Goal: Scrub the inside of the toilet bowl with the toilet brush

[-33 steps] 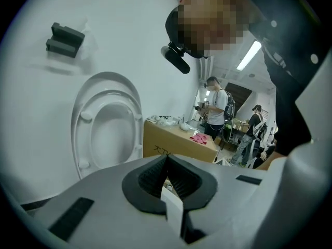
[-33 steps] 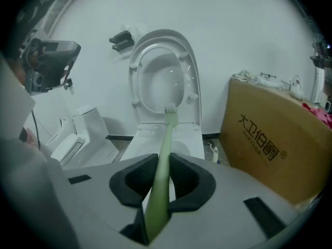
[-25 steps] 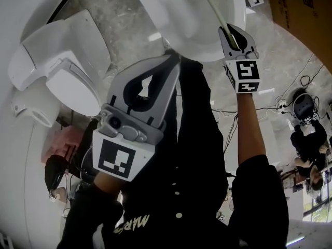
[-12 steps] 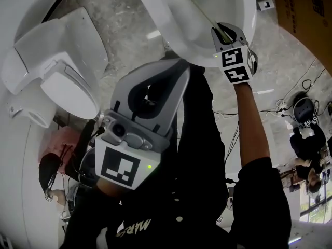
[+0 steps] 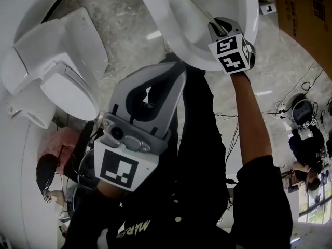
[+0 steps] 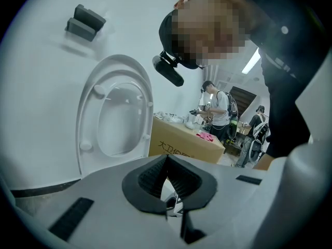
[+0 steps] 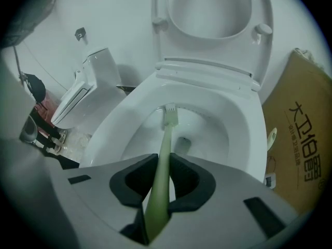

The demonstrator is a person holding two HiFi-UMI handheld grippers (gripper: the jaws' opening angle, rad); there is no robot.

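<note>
From the head view, the right gripper near the top of the frame reaches over the toilet bowl, clamped on the pale green toilet brush, whose head sits at the top edge inside the bowl. The left gripper hangs mid-frame against the person's dark clothing. In the left gripper view its jaws meet with nothing between them, and a raised toilet seat stands at centre left. The right gripper view shows the jaws pinched tight on the brush handle, bristles against the bowl's inner wall above the drain.
</note>
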